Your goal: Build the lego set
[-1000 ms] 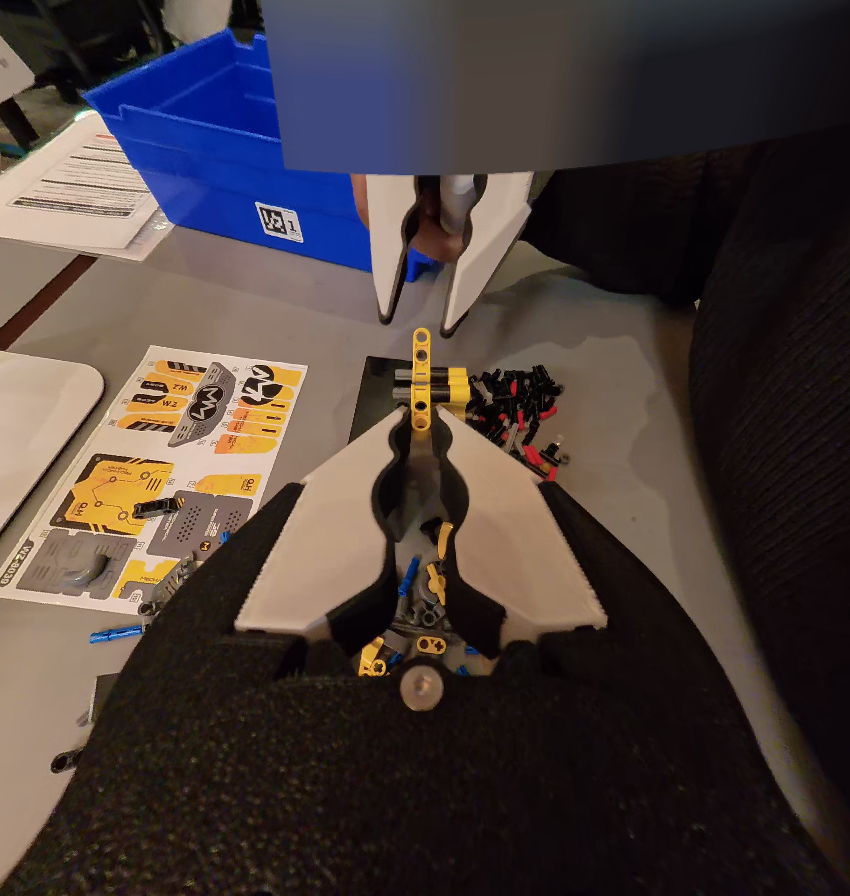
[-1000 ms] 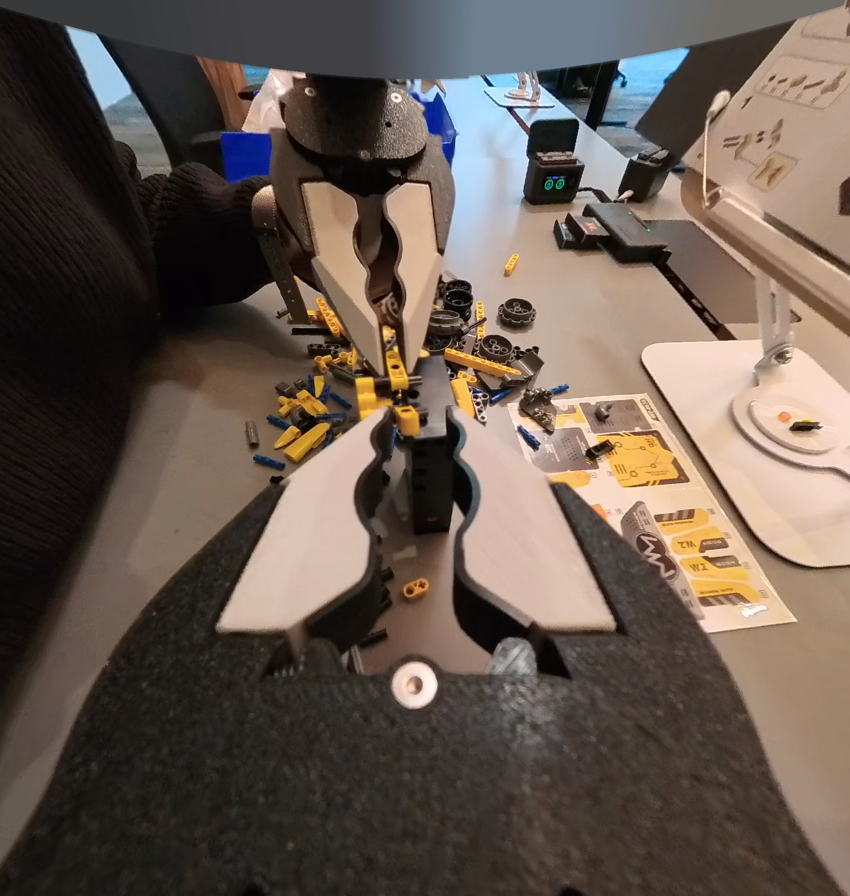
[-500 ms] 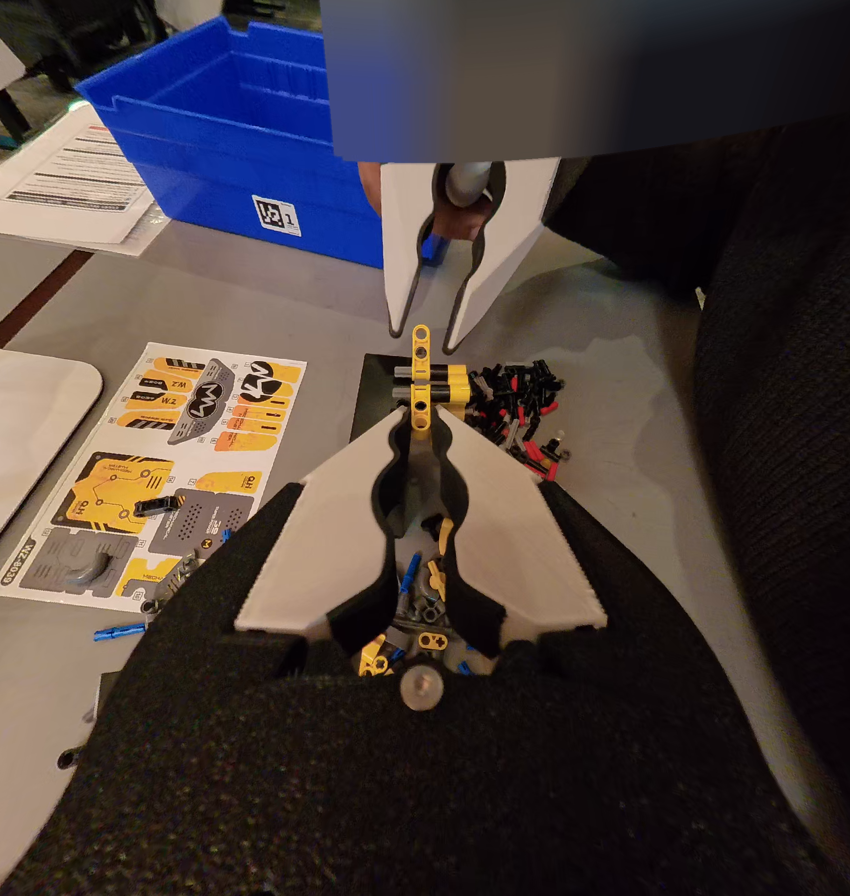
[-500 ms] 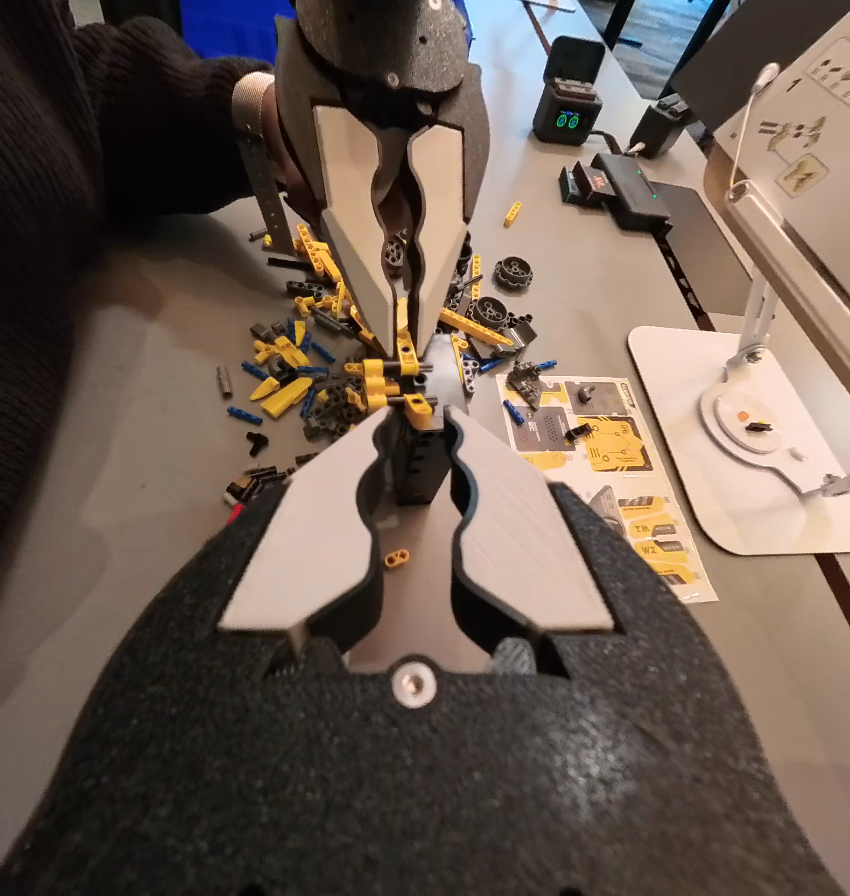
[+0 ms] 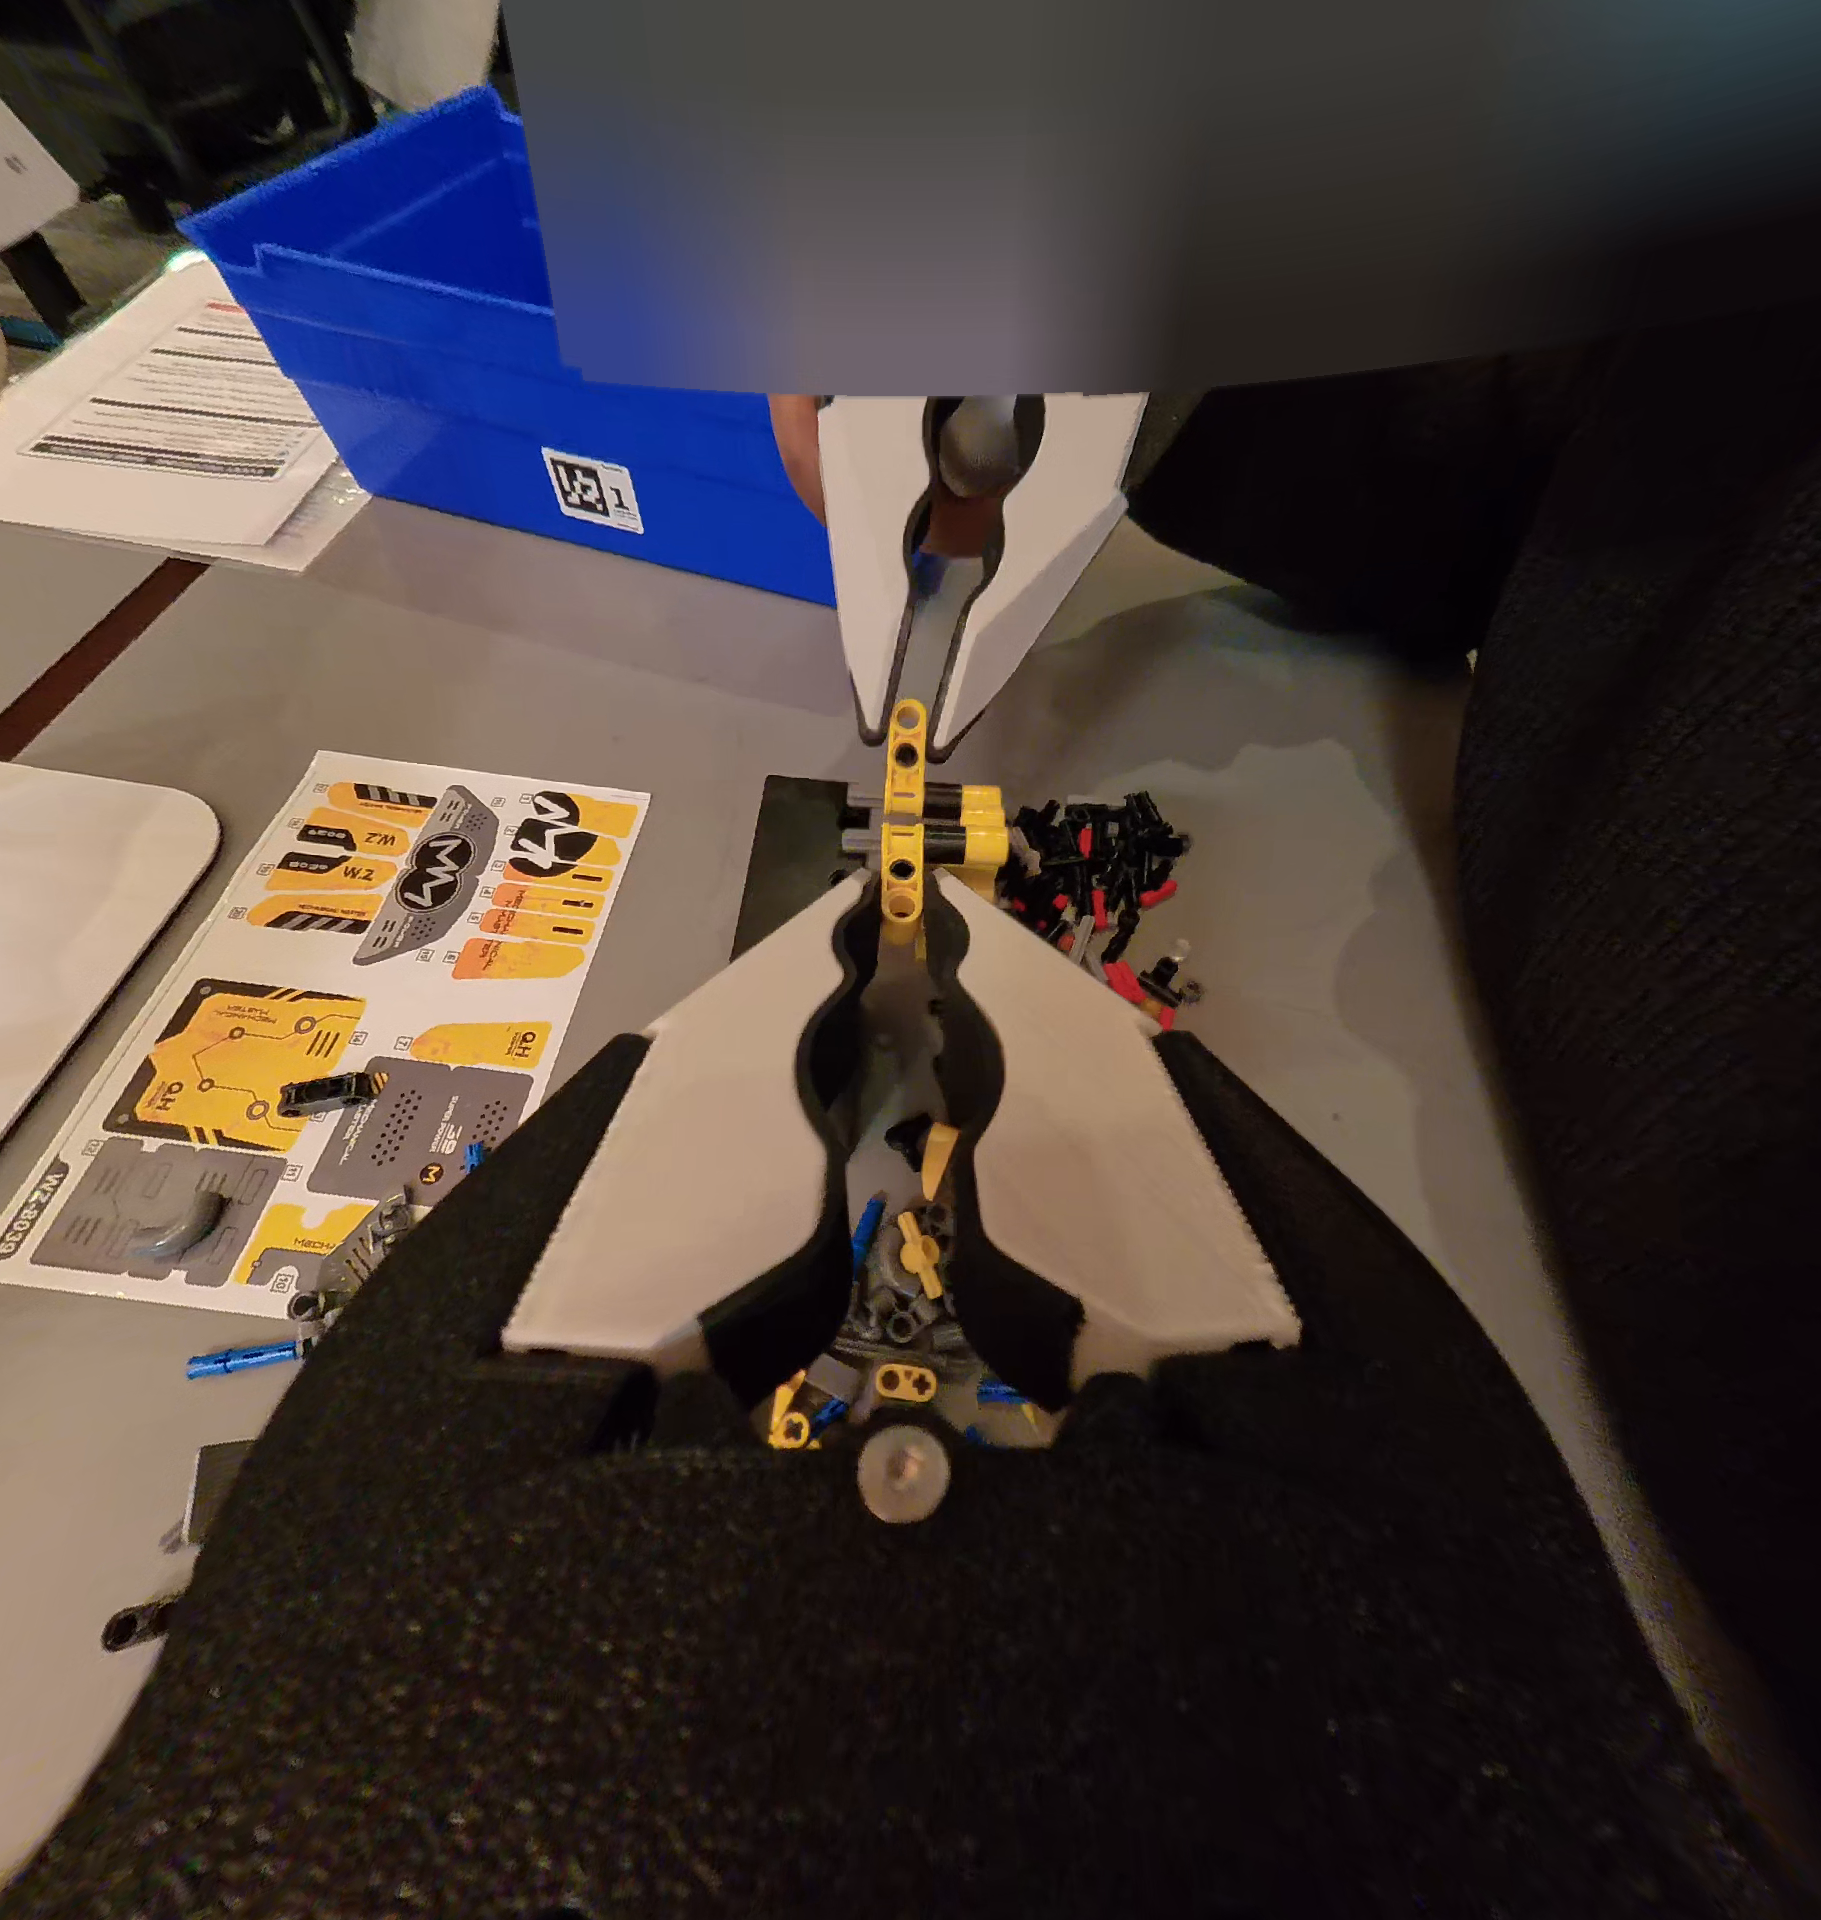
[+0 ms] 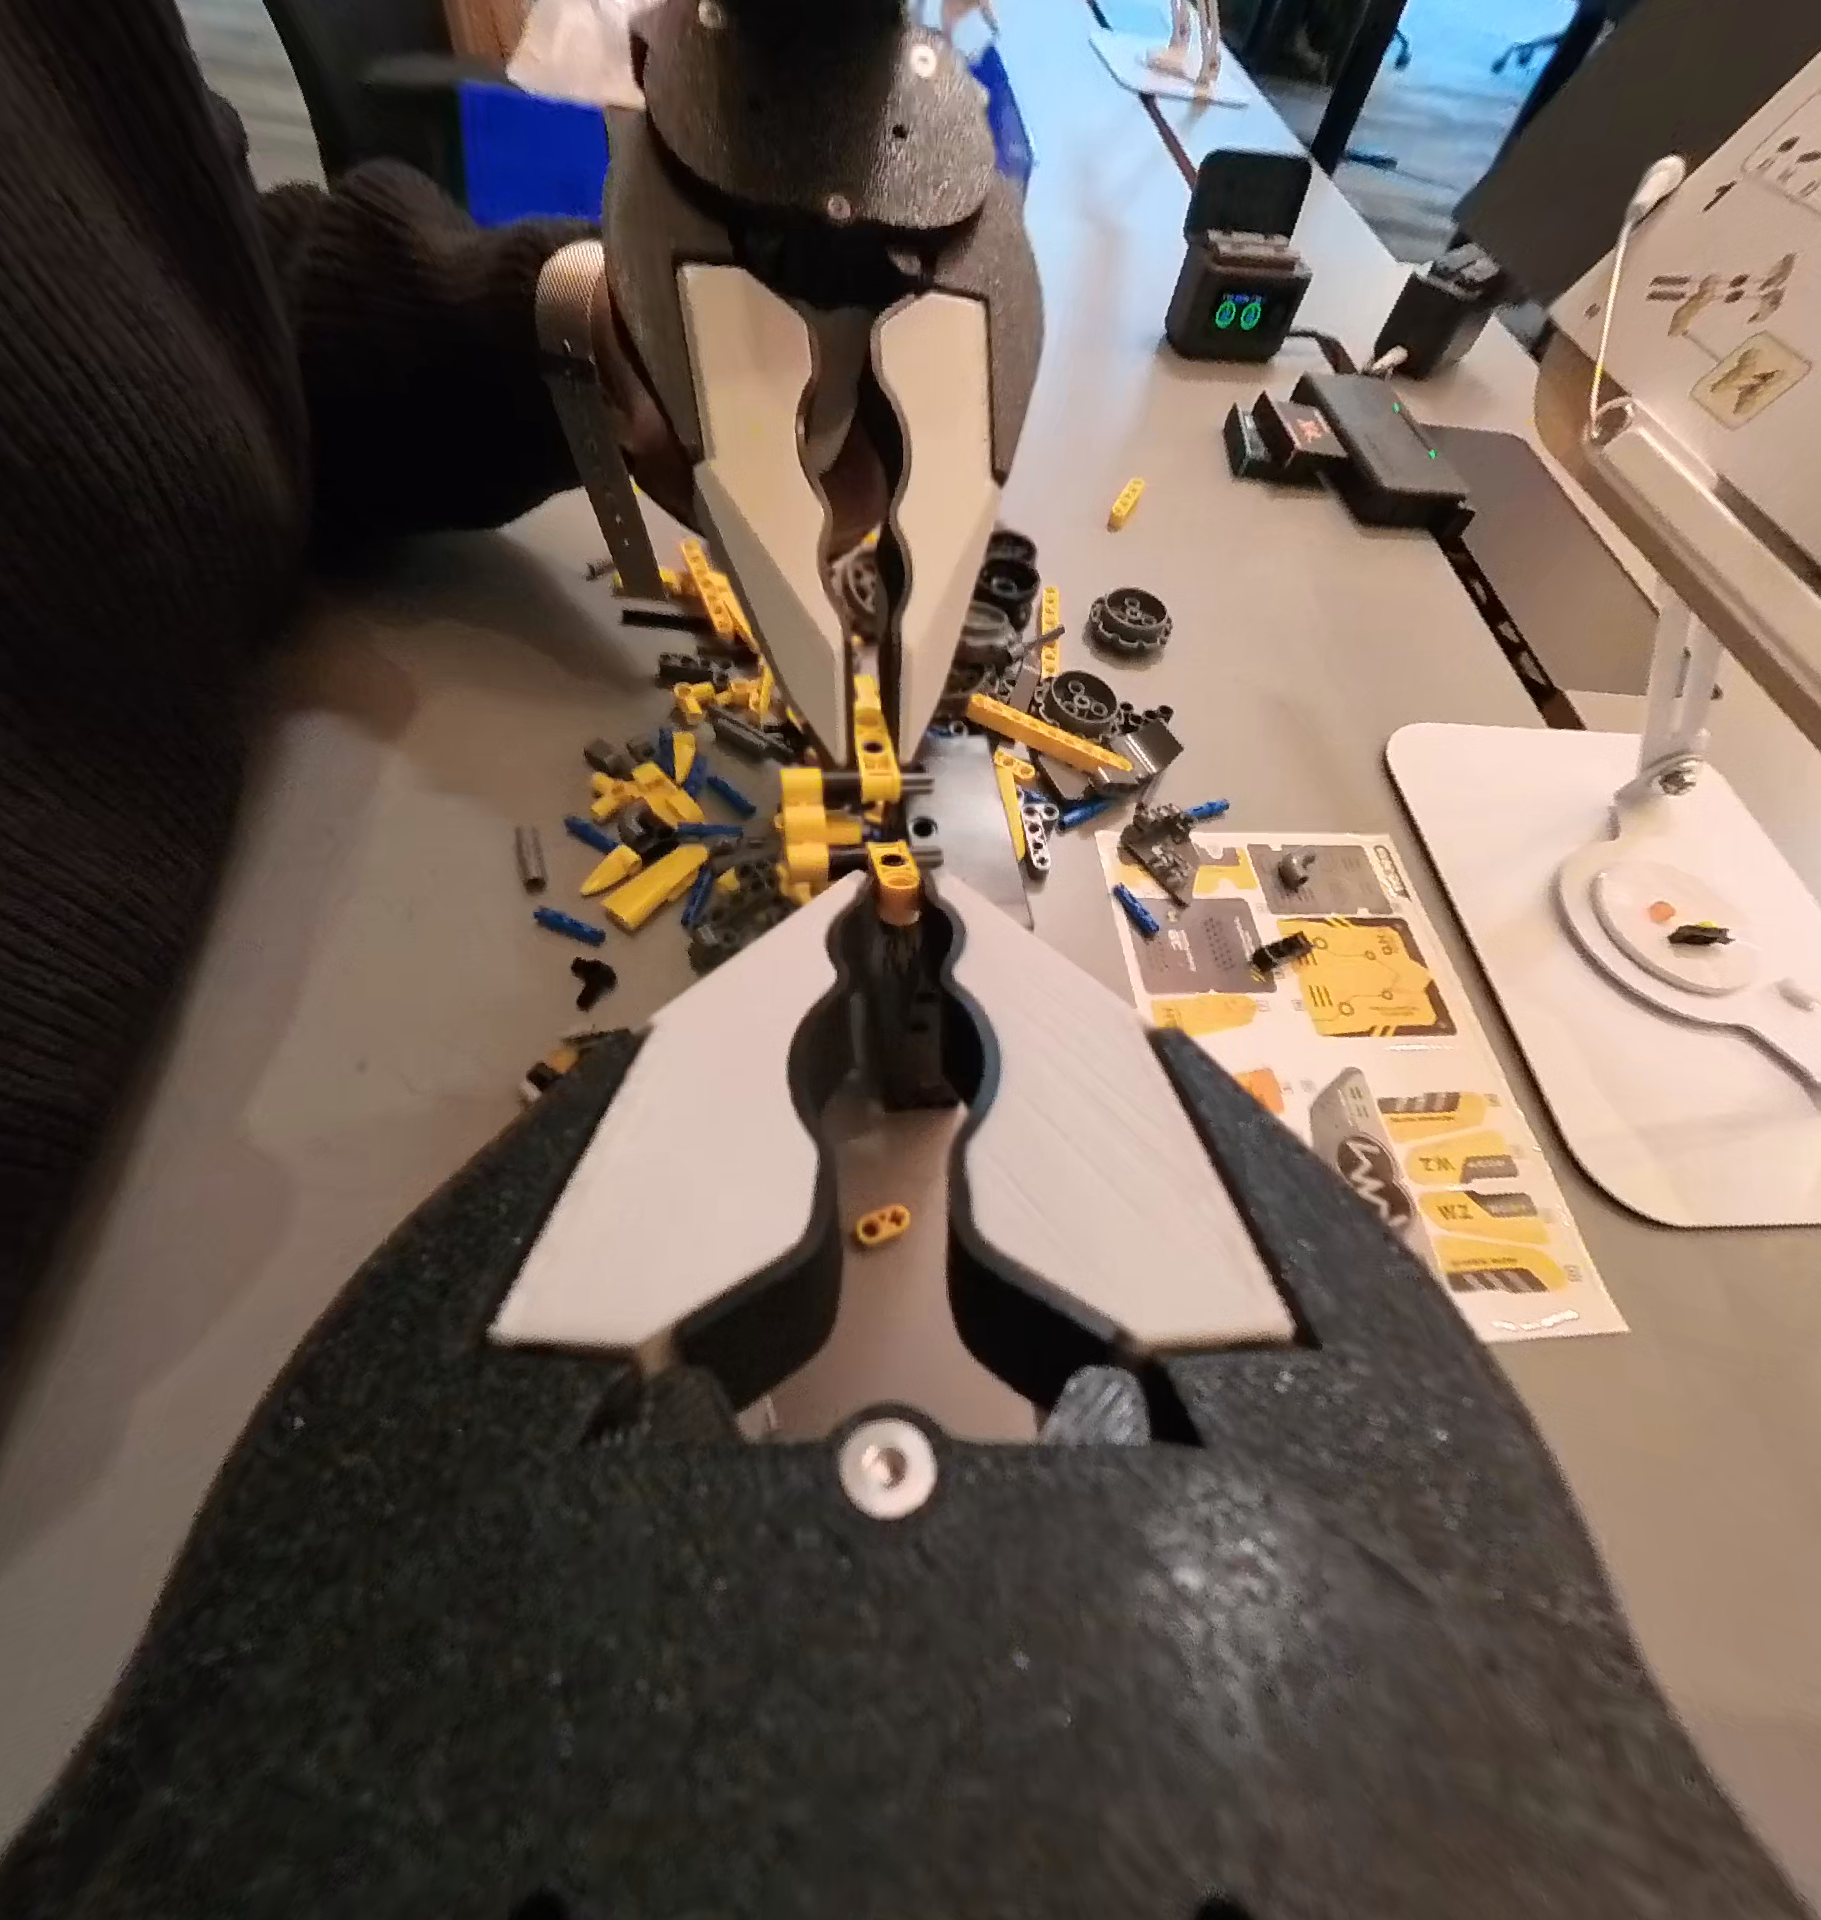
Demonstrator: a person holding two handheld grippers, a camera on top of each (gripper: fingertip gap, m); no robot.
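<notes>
A small yellow beam assembly (image 5: 904, 821) with grey axles and yellow connectors hangs above the table between both grippers. My left gripper (image 5: 904, 896) is shut on its near end. My right gripper (image 5: 906, 736) comes from the far side and its fingertips pinch the beam's other end. In the right wrist view, my right gripper (image 6: 898, 881) is shut on the yellow beam end (image 6: 893, 868), and the left gripper (image 6: 870, 743) reaches down from above and holds the same assembly (image 6: 833, 805). A black block (image 6: 911, 1029) lies below on the table.
A blue bin (image 5: 397, 343) stands at the back left. A sticker sheet (image 5: 366, 987) and a white stand base (image 5: 54, 935) lie left. Black and red pins (image 5: 1093, 862) are heaped right. Loose yellow, blue and grey pieces (image 6: 657, 831) and wheels (image 6: 1124, 623) lie behind. A dark sleeve (image 6: 106, 520) is at the left. Less than 4 cm separates the two grippers' tips.
My right gripper has moved in to the assembly and narrowed from open to shut on the beam's free end. My left gripper has kept its hold and stayed nearly in place.
</notes>
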